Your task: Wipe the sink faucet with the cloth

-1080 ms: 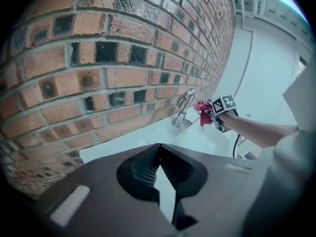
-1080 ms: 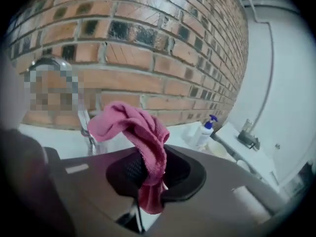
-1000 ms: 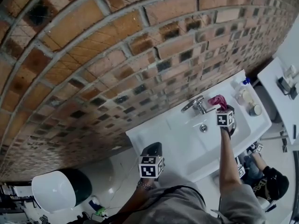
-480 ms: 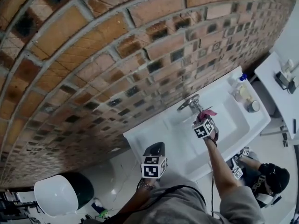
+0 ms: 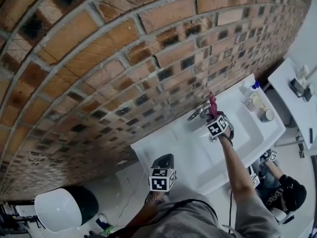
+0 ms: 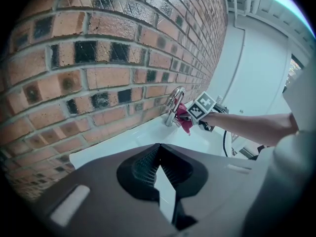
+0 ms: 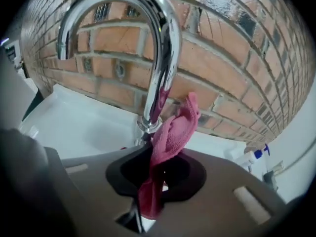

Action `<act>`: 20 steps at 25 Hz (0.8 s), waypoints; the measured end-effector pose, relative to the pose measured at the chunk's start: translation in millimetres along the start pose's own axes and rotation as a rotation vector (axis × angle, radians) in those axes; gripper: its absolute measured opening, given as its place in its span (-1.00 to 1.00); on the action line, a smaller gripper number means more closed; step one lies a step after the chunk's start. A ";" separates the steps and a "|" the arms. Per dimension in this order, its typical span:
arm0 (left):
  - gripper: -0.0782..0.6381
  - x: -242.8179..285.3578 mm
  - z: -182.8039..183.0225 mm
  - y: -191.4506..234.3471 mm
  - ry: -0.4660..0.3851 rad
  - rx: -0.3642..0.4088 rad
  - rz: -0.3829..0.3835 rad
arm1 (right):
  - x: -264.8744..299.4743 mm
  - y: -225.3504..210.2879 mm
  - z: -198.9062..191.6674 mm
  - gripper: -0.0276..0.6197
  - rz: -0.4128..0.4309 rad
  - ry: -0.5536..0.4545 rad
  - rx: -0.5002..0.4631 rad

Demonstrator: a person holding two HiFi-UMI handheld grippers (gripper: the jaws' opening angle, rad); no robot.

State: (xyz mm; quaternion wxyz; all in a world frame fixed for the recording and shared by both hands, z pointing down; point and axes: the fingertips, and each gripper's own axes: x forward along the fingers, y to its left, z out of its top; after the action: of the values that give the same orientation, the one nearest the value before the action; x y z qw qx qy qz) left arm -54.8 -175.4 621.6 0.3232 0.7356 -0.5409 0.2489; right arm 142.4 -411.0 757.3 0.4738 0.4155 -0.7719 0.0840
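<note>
A chrome gooseneck faucet stands at the back of the white sink, against the brick wall. My right gripper is shut on a pink cloth. The cloth sticks up past the jaws and lies against the faucet's neck just above its base. My left gripper hangs in front of the sink's left end, well short of the faucet, shut with nothing in it.
Bottles and a small jar stand on the sink's right end; a spray bottle shows there too. A white table lies further right. A white-lidded bin sits on the floor at the left.
My right gripper has carried the cloth from over the basin's right side back to the faucet, and the cloth now stands up against its neck. The left gripper has stayed put.
</note>
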 end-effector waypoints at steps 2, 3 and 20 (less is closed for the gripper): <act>-0.74 -3.1 1.3 6.1 -0.007 -0.010 0.012 | 3.8 -3.0 10.4 -0.73 -0.023 0.004 -0.107; -0.74 -4.7 2.1 9.0 -0.012 -0.016 0.018 | 4.1 -3.2 14.6 -0.73 -0.041 0.004 -0.187; -0.74 -8.1 6.0 1.3 -0.044 -0.014 0.001 | -147.8 30.2 115.7 -0.73 -0.315 -0.415 -0.447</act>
State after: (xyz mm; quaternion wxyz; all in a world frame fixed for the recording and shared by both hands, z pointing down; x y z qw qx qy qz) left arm -58.3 -175.0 612.1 0.3162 0.7382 -0.5500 0.2291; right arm 74.5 -369.2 584.7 0.3929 0.4239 -0.7775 -0.2479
